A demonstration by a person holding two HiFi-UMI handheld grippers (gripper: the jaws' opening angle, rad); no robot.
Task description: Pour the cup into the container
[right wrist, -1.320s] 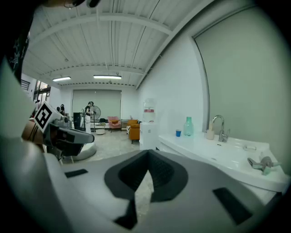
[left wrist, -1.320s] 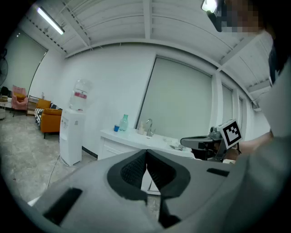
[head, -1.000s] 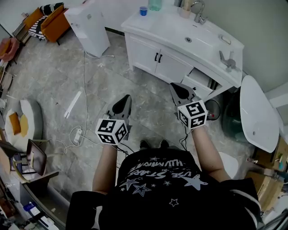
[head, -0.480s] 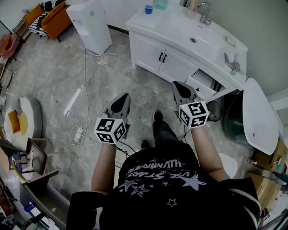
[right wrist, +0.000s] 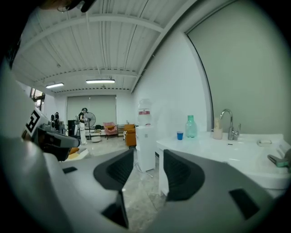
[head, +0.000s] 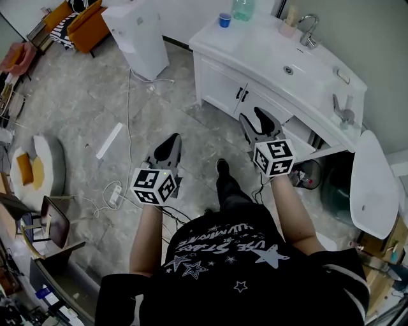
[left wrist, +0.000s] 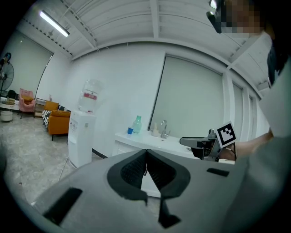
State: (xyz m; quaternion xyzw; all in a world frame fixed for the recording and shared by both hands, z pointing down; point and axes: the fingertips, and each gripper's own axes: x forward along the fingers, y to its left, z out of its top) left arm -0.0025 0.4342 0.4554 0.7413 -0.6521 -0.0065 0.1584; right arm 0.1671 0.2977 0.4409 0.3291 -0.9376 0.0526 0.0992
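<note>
We are in a large open workroom, not a home bathroom; a white vanity cabinet (head: 255, 95) with basin (head: 290, 69) and tap (head: 308, 28) on its surface stands far right; a water dispenser (head: 137, 32) and orange armchairs (head: 89, 25) stand far left; a power strip (head: 115, 194) lies on the tiled floor (head: 76, 95); strip lights (right wrist: 101, 82) hang overhead.

black starry t-shirt (head: 223, 255); grey left tongs (head: 172, 138), right tongs (head: 254, 114).

The vanity (head: 252, 46) before me is white, with black door handles. On it the cup (head: 224, 20) is blue and the bottle (head: 241, 7) pale green. Below it the floor (head: 191, 130) is marbled grey. My left gripper (head: 173, 139) is grey, its cube patterned black-and-white.
</note>
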